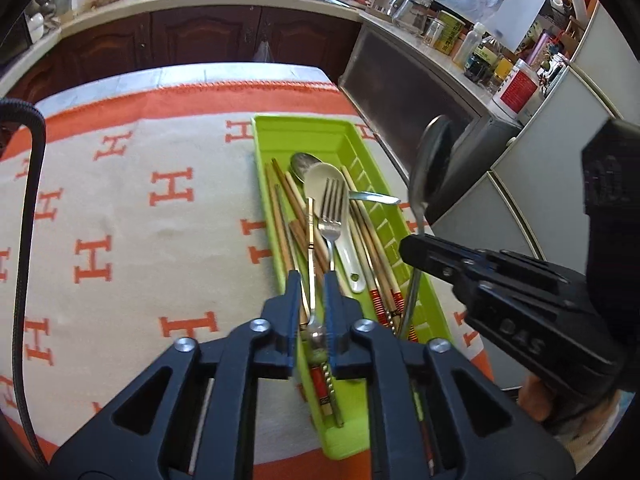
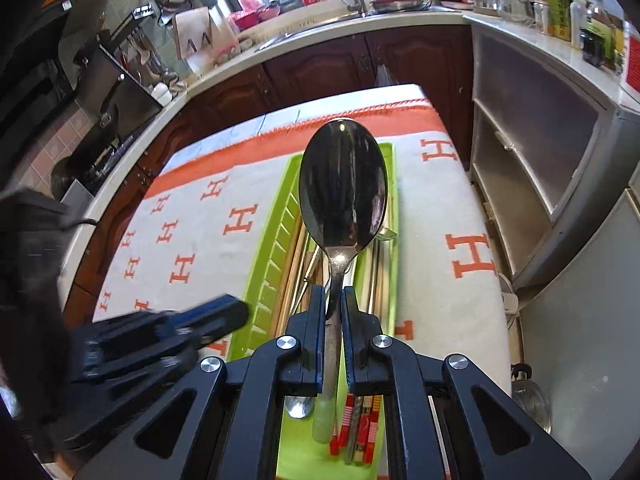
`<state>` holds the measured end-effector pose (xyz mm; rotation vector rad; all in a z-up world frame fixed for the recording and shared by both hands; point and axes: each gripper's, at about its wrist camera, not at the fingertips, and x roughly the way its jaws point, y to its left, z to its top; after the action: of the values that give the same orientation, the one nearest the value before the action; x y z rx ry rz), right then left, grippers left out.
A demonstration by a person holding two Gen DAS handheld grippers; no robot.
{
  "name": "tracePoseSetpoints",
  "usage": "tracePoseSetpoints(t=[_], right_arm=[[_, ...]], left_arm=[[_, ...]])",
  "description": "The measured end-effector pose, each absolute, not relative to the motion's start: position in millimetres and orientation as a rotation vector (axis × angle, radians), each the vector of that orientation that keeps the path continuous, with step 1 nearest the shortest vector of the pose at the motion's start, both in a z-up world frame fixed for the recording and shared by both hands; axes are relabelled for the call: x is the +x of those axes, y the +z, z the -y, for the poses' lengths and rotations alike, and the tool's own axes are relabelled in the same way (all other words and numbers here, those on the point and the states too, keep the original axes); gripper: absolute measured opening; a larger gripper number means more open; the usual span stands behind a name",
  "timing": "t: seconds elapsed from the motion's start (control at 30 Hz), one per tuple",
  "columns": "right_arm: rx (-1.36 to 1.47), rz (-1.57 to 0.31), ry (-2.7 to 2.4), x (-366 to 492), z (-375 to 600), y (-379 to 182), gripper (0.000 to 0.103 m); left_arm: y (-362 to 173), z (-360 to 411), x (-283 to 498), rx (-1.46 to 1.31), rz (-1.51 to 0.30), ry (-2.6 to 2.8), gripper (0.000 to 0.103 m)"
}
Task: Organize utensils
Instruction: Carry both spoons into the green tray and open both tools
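A lime green utensil tray (image 1: 276, 136) lies on the H-patterned cloth and holds wooden chopsticks (image 1: 374, 248), a white ceramic spoon (image 1: 326, 184), a metal spoon (image 1: 302, 162) and a fork (image 1: 334, 208). My left gripper (image 1: 313, 280) hovers over the tray's near end, its jaws slightly apart around the fork's handle; I cannot tell if they grip it. My right gripper (image 2: 333, 300) is shut on a large metal spoon (image 2: 344, 184), held bowl-up above the tray (image 2: 394, 184). It also shows in the left wrist view (image 1: 420, 252) with the spoon (image 1: 430, 160) at the tray's right side.
The orange and cream cloth (image 1: 120, 208) covers the table. A metal cabinet (image 1: 416, 92) stands close to the table's right edge, with bottles and jars on top. Dark wood kitchen cabinets (image 1: 200, 40) and a sink counter run along the back.
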<state>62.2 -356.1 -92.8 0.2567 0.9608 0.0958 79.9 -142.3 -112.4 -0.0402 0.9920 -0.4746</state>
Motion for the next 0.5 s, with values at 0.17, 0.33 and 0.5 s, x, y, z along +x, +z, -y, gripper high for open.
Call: tracePoseSetpoints(t=[0.17, 0.33, 0.5], right_arm=[[0.228, -0.992, 0.106, 84.0, 338.3, -108.7, 0.007], [0.194, -1.044, 0.11, 107.5, 323.2, -129.2, 0.007], [0.17, -1.069, 0.107, 127.0, 308.5, -141.0, 0.013]], left_arm=[[-92.3, 107.2, 76.7, -0.044, -0.921, -0.396, 0.055], [-89.1, 73.4, 83.5, -0.071, -0.92, -0.325, 0.055], [-96.4, 50.7, 91.6, -0.108, -0.945, -0.282, 0.062]])
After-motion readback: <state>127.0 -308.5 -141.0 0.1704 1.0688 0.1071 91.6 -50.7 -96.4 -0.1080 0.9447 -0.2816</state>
